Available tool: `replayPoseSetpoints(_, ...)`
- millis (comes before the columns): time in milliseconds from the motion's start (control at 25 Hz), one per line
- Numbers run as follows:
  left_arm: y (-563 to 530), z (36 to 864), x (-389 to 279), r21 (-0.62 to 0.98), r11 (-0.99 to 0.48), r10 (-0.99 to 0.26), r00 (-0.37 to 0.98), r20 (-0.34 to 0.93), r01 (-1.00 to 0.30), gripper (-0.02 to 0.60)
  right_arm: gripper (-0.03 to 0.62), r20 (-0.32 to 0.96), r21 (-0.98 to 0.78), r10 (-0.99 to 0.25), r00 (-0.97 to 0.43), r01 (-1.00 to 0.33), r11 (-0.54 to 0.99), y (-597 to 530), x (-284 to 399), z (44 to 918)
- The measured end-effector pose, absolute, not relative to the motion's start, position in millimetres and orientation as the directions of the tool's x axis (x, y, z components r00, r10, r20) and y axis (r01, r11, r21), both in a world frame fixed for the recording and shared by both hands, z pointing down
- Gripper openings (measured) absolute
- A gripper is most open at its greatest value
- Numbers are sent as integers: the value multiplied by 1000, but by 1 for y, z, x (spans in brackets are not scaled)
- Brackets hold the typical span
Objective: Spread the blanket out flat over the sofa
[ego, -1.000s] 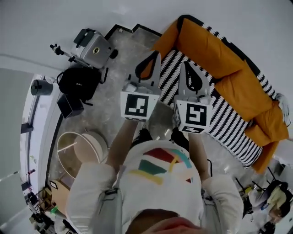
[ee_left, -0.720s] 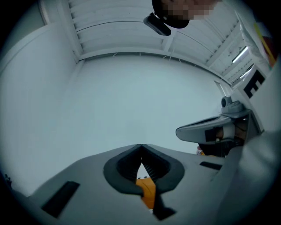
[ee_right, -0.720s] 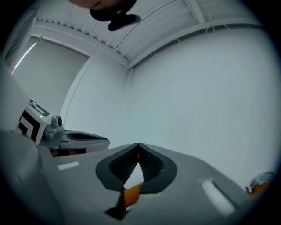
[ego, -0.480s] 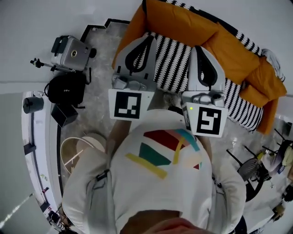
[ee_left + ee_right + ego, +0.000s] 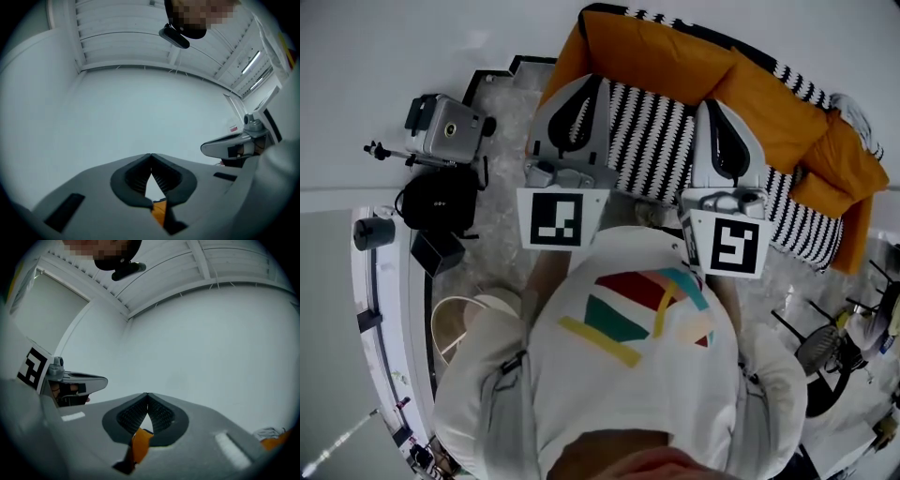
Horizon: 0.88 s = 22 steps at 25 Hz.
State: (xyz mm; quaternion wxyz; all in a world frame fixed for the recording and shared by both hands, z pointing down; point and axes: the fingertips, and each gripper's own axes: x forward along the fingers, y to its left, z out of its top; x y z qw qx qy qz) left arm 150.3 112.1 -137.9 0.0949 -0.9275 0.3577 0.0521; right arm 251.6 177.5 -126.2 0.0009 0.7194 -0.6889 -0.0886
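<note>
Left tool [image 5: 596, 81] and right tool [image 5: 711, 104] pinched closed, empty, held above orange fabric sofa [image 5: 675, 54] front edge, likely because black-and-white zigzag blanket [image 5: 654, 141] already lies flat.

Left tool [image 5: 150, 157] and right tool [image 5: 147, 395] raised; jaws closed.

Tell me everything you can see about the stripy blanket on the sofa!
The blanket is soft-looking cloth with black-and-white zigzag stripes. It lies spread along the seat of the orange sofa, and a striped strip also peeks out above the back cushions, which rest against it. The grippers hide parts of it. The left gripper and right gripper are shut and hold none of it.
</note>
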Motion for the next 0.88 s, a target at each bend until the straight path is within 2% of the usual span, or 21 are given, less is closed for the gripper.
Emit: replayPoseSetpoints(880, 94, -133, 154, -160, -724, -655, 742, -145, -671, 15, 3, -98, 122, -994, 54, -990, -66, 153, 264, -116)
